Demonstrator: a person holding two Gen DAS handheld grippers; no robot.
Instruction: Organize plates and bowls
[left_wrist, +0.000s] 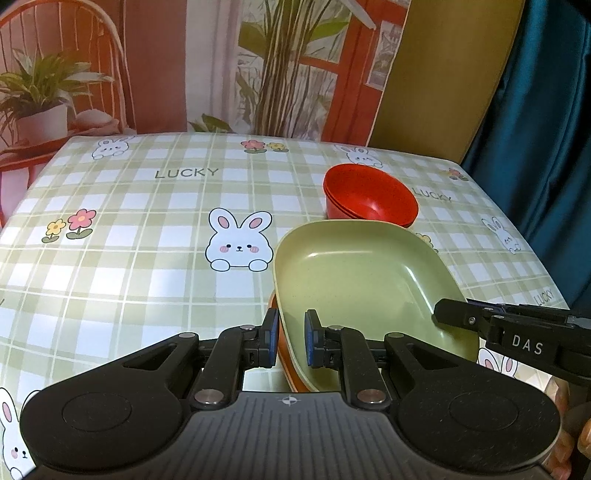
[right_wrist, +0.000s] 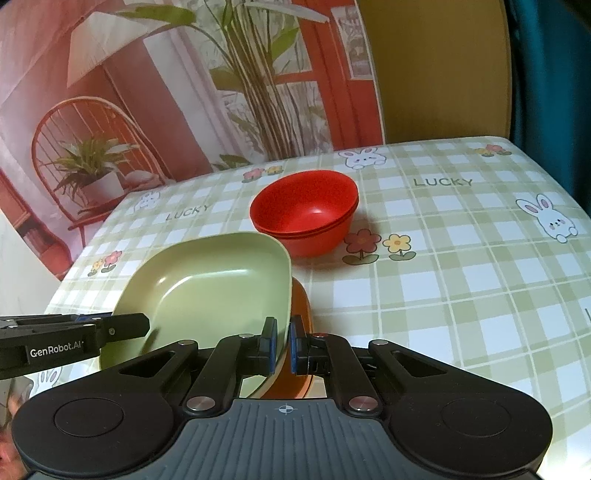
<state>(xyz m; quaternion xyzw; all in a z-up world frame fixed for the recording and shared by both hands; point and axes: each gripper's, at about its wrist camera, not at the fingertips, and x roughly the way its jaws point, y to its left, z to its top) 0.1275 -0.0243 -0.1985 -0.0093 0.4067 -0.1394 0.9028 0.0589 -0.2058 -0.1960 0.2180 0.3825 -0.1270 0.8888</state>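
Observation:
A green square plate lies tilted on top of an orange plate near the table's front edge. My left gripper straddles the plates' left rims with a gap between its pads. My right gripper is shut on the green plate's right rim; it also shows in the left wrist view. Stacked red bowls stand just behind the plates.
The table wears a green checked cloth with rabbits and flowers. A printed backdrop hangs behind it and a teal curtain hangs at the right.

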